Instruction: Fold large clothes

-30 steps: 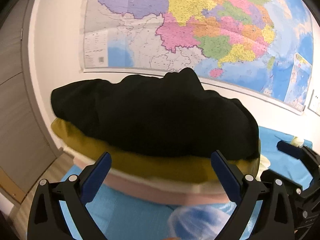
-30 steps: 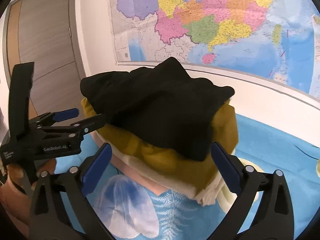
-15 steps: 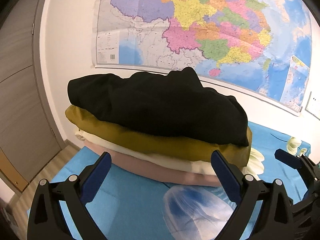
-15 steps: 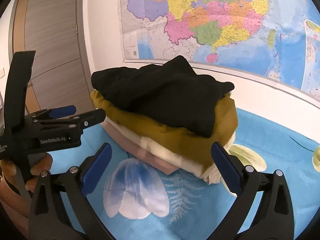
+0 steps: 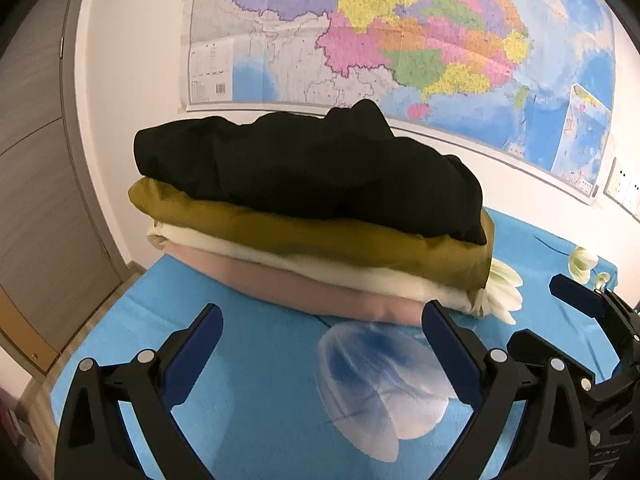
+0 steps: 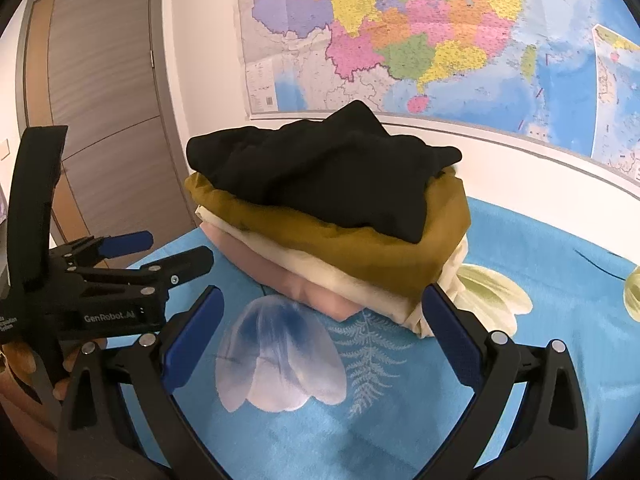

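A stack of folded clothes rests on the blue flowered cloth [image 5: 248, 400]: a black garment [image 5: 304, 172] on top, then mustard [image 5: 320, 236], cream [image 5: 348, 274] and pink [image 5: 320, 294] layers. My left gripper [image 5: 322, 320] is open and holds nothing, a short way in front of the stack. The right wrist view shows the same stack, black garment [image 6: 320, 176] uppermost, beyond my open, unloaded right gripper [image 6: 322, 300]. There my left gripper [image 6: 176, 250] reaches in from the left, held by a hand [image 6: 24, 360]. My right gripper [image 5: 560, 312] shows at the right edge of the left wrist view.
A large coloured map [image 5: 400, 40] hangs on the white wall behind the stack. A grey door [image 6: 104, 92] stands to the left. The cloth's left edge [image 5: 100, 320] drops to a wooden floor. A wall socket [image 5: 624, 188] is at the far right.
Both grippers have drawn back from the stack, which now looks smaller and farther off, with all its layers showing. Both stay open.
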Available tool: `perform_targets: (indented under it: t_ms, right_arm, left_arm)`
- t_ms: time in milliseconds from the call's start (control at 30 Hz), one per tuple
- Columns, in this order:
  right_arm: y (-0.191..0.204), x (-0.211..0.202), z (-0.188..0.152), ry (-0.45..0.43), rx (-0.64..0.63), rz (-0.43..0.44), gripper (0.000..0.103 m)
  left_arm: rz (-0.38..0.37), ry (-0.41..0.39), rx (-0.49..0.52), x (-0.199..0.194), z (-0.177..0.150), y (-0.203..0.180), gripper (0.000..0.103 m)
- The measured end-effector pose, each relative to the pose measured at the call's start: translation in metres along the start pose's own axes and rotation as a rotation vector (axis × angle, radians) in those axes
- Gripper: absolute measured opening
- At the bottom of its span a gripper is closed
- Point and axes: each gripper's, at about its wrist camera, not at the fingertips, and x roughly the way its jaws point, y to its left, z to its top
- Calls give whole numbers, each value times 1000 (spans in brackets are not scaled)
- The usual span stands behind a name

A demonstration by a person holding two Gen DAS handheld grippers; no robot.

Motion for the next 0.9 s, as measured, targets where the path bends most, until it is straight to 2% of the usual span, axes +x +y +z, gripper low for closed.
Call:
perform_targets:
  t_ms: [900]
  right_arm:
    - [-3,-13,-16,-4,24,3,98]
  left_arm:
    - [-3,-4,16,-11,-12,-8,96]
